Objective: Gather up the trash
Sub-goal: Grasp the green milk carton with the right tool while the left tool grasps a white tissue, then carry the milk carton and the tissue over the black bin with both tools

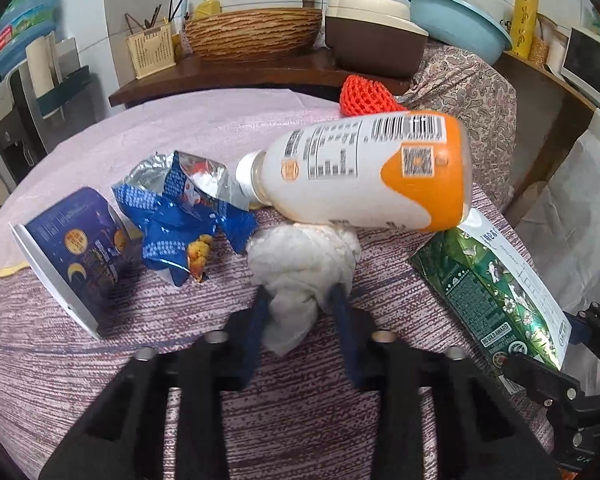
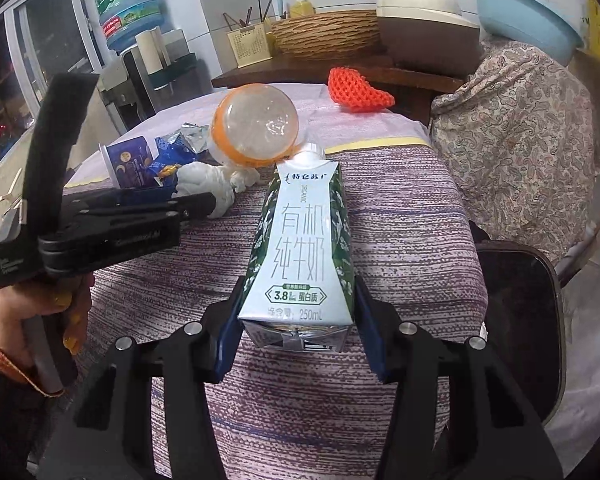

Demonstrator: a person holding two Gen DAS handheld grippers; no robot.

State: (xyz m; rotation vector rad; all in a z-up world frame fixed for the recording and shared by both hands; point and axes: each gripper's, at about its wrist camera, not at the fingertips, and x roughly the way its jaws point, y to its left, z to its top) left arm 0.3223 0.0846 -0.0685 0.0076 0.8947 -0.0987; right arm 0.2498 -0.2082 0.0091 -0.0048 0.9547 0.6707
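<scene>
left gripper (image 1: 300,300) pinching crumpled white tissue wad (image 1: 304,256) on the table; right gripper (image 2: 298,312) clamped on green-and-white milk carton (image 2: 300,248). best lifted straight up, clear of the orange-and-white plastic bottle (image 1: 364,172).

The right gripper (image 2: 298,312) clamps its blue-padded fingers (image 2: 228,336) on the base of a green-and-white milk carton (image 2: 300,248), beyond whose far end an orange-banded plastic bottle (image 2: 256,128) lies.

Occluded: we see the bottle (image 1: 360,172) covering the tissue wad's (image 1: 304,256) top | Cropped: water jug (image 1: 18,20) at left edge | Illegible: bottle's small print, blurred
</scene>
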